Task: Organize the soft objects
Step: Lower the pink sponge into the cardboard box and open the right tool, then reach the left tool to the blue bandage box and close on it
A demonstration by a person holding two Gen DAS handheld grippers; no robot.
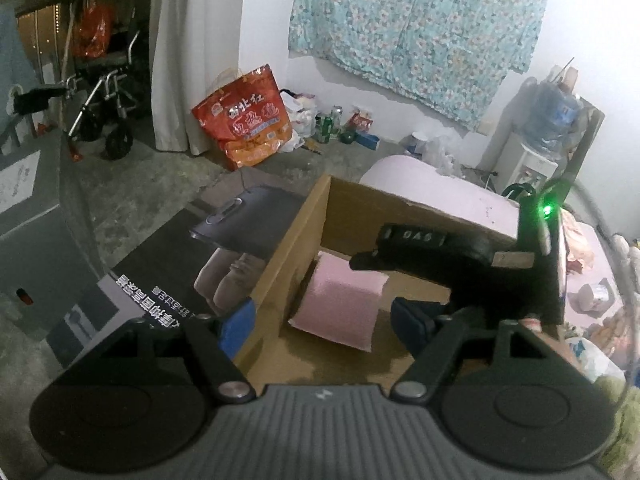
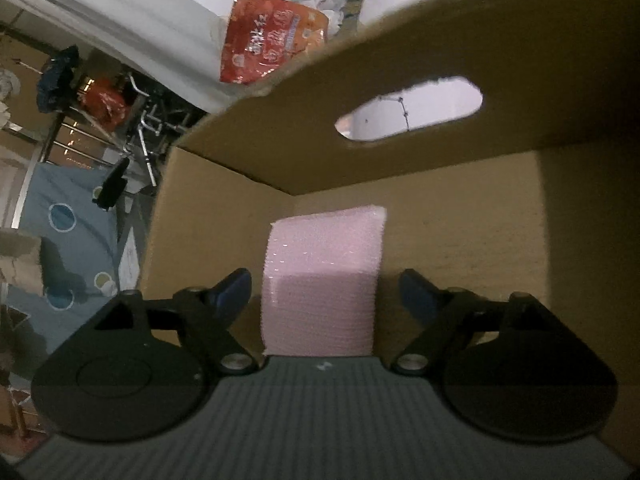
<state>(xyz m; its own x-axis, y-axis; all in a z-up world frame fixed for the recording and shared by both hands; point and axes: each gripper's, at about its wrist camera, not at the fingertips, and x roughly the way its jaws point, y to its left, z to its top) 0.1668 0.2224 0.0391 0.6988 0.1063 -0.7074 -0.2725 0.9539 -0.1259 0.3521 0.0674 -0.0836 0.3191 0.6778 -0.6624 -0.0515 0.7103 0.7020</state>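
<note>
1 pink rectangular foam sponge block (image 2: 322,276) rests on the floor of the open brown cardboard box (image 2: 460,216), between the spread blue-padded fingers of the right gripper (image 2: 325,292), which do not touch it. Over the box's near edge, the left gripper (image 1: 320,326) hangs with its jaws apart and empty.

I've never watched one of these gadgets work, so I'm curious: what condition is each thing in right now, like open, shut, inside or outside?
Cardboard box: open at the top, flap with a handle hole raised.
Pink sponge: inside the box, lying on its floor, gripped by nothing.
Right gripper: open, fingers either side of the sponge, apart from it.
Left gripper: open, empty, at the box's edge.
Red bag: upright on the floor by the curtain.
</note>
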